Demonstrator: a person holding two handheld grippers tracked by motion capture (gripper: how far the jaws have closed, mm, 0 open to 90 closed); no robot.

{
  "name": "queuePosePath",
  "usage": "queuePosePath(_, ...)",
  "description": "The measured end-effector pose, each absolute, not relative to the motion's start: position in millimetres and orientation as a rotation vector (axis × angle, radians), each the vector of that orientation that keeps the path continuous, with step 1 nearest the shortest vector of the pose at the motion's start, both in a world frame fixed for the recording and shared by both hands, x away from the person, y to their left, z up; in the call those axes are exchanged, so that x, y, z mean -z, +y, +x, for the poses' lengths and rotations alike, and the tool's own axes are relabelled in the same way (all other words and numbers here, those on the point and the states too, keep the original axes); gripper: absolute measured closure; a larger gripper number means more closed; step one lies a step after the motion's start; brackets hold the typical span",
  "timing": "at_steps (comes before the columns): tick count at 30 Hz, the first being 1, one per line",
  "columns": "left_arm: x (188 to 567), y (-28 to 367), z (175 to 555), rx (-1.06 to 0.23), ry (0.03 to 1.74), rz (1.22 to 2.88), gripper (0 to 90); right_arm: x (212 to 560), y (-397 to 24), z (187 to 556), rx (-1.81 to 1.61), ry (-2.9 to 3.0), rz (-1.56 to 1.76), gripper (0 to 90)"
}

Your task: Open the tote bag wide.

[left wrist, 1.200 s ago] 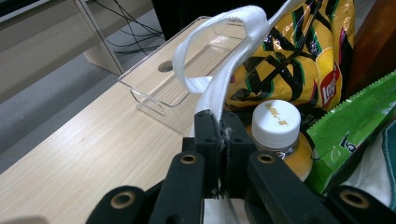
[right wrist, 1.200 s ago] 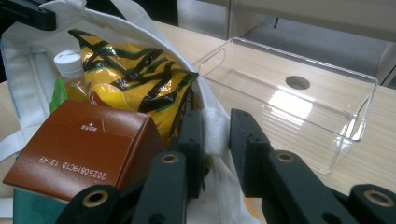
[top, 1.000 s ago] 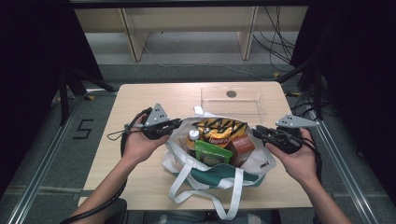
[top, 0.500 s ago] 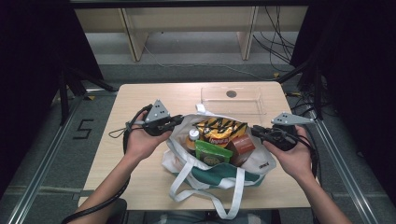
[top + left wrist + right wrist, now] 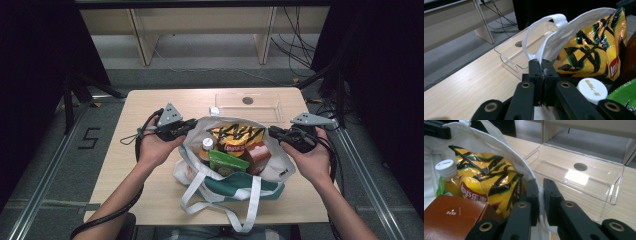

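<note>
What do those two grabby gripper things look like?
Both the left gripper and the right gripper are black, with two flat jaws on bars joined by brass-ringed pins. Each has a grey three-cornered plate on top and trails a black cable. The forearms are bare.

A pale wooden bench (image 5: 150, 185) is being lit from above, while the surroundings at both sides are being left in darkness. Grey floor (image 5: 200, 70) is being crossed by loose black cables (image 5: 295, 50). Light wooden furniture legs (image 5: 142, 40) are being shown behind. A "5" (image 5: 89, 138) is being displayed on the floor.
</note>
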State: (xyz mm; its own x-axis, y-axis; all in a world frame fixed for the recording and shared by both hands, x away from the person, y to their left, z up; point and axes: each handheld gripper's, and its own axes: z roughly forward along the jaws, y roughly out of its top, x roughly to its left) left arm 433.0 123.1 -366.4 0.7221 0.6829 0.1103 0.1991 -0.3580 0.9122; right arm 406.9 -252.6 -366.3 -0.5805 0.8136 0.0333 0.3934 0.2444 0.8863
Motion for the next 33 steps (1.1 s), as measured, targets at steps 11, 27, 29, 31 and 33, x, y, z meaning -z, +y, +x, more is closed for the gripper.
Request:
queuePosePath(11, 393.0, 117.3, 449.4, -0.584, 0.725, 1.998, 87.6, 386.7, -250.7, 423.9, -1.292, 2.092, 1.202, 83.8)
queuePosePath(27, 429.0, 111.0, 467.1, -0.553, 0.743, 2.076, 87.6, 423.6, -252.2, 442.2, -1.210, 2.139, 1.236, 83.7)
queuePosePath(29, 432.8, 111.3, 468.6, -0.558, 0.749, 2.083, 87.6, 426.5, -251.1, 444.1, -1.210, 2.143, 1.244, 83.8)
queuePosePath(31, 436.8, 111.7, 469.9, -0.566, 0.744, 2.094, 87.6, 428.9, -250.1, 445.4, -1.182, 2.148, 1.238, 83.9)
queuePosePath(33, 440.4, 112.1, 471.2, -0.575, 0.734, 2.105, 87.6, 432.0, -248.7, 446.6, -1.164, 2.153, 1.233, 84.0)
